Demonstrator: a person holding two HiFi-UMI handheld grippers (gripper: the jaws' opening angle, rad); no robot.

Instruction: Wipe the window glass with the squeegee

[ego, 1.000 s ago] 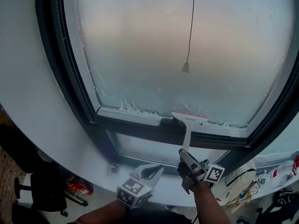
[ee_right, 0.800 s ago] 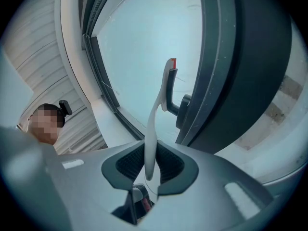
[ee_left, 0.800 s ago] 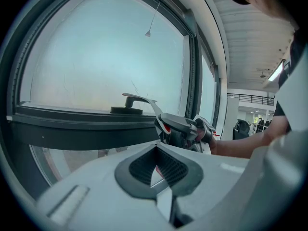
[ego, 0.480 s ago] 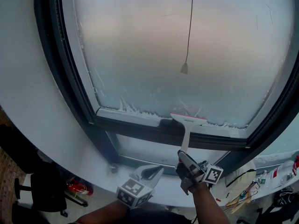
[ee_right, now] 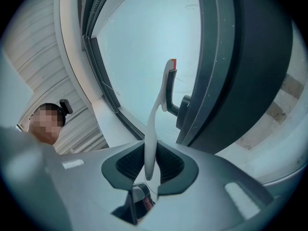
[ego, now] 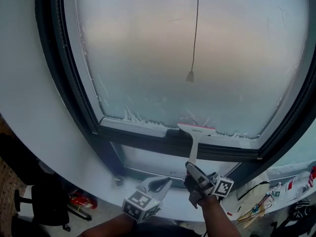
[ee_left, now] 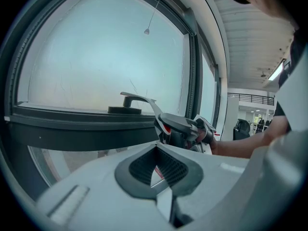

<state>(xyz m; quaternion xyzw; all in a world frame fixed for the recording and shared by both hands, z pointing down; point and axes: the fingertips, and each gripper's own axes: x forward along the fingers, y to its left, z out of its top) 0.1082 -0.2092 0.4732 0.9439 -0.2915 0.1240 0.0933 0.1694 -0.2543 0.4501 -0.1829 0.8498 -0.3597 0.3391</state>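
Head view: the window glass (ego: 197, 48) is taking up most of the pic, looking frosted & hazy, w/ a ragged line of white foam (ego: 143, 116) sitting along its btm edge. The dark window frame (ego: 61, 83) is running round it, & a lower pane (ego: 158, 158) is showing under the btm rail. A white wall (ego: 24, 83) is curving away at left, w/ a black office chair (ego: 42, 201) standing on the floor below it.

Both tools are sitting low in the pic, near each other but apart. The right hand-held gripper (ego: 191, 168) is clamping the squeegee (ego: 196, 132) by its white handle. In the right gripper view the handle (ee_right: 154, 124) is standing between the ribbed pads, w/ the jaws pressing on it from both sides. The squeegee is reaching up from there to the btm edge of the glass, a bit right of ctr. Its pink-edged head is lying crosswise at the foam line, just beside the black window handle (ego: 173, 130).

The left hand-held gripper (ego: 160, 182) is hovering to the left, below the frame. In the left gripper view its jaws are meeting at the tips w/ nothing between them, & the camera is looking across at the other tool & the person's forearm (ee_left: 238, 146).

A thin cord (ego: 195, 28) is hanging down the middle of the glass, ending in a small cone-shaped weight (ego: 190, 76).
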